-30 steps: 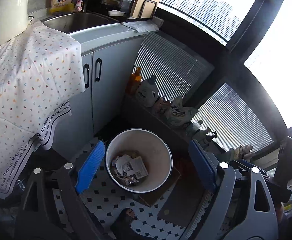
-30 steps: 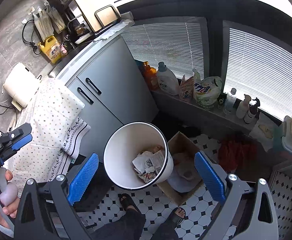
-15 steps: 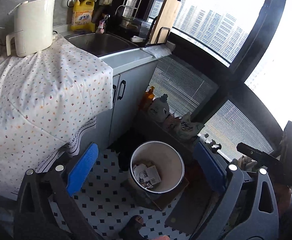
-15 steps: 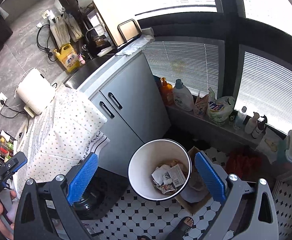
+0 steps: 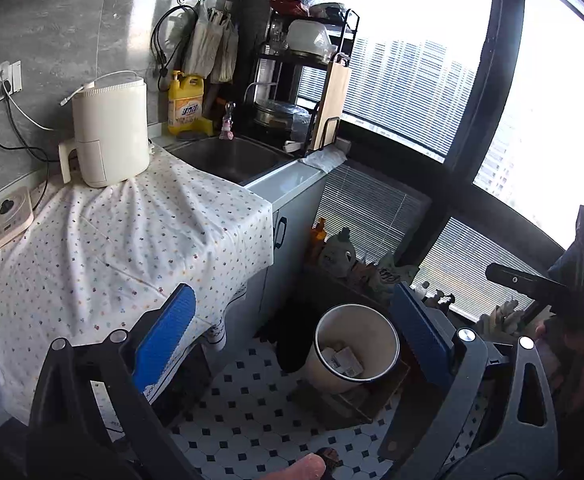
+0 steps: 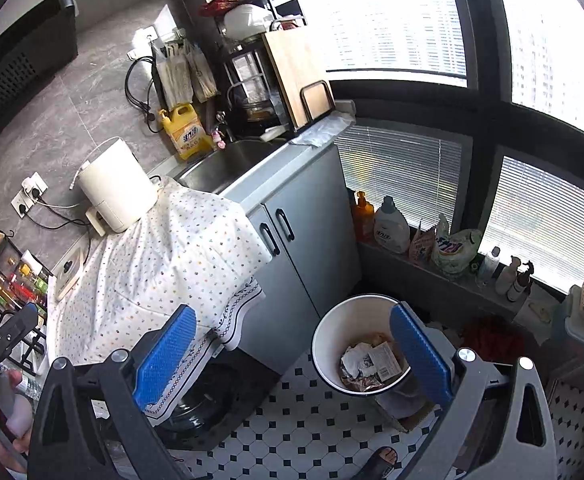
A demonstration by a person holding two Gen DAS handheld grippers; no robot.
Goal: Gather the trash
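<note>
Trash — crumpled paper and a printed wrapper — lies in the bottom of the white bin, which stands on the tiled floor beside the grey sink cabinet and partly over a cardboard box. Both claws are raised well above it, each with its blue pads spread wide and nothing between them: left claw, right claw. My judgement is that the step in hand is a search for the next piece of rubbish, so it pays to sweep the views slowly over the cloth-covered worktop and the floor, keep the pads apart until a piece sits squarely between them, and close on crumpled bulk, not on a thin edge. Writing is scarce — the yellow detergent jug by the sink carries a label in characters too small to read, and the white bottle and the green-printed bag on the window ledge likewise
</note>
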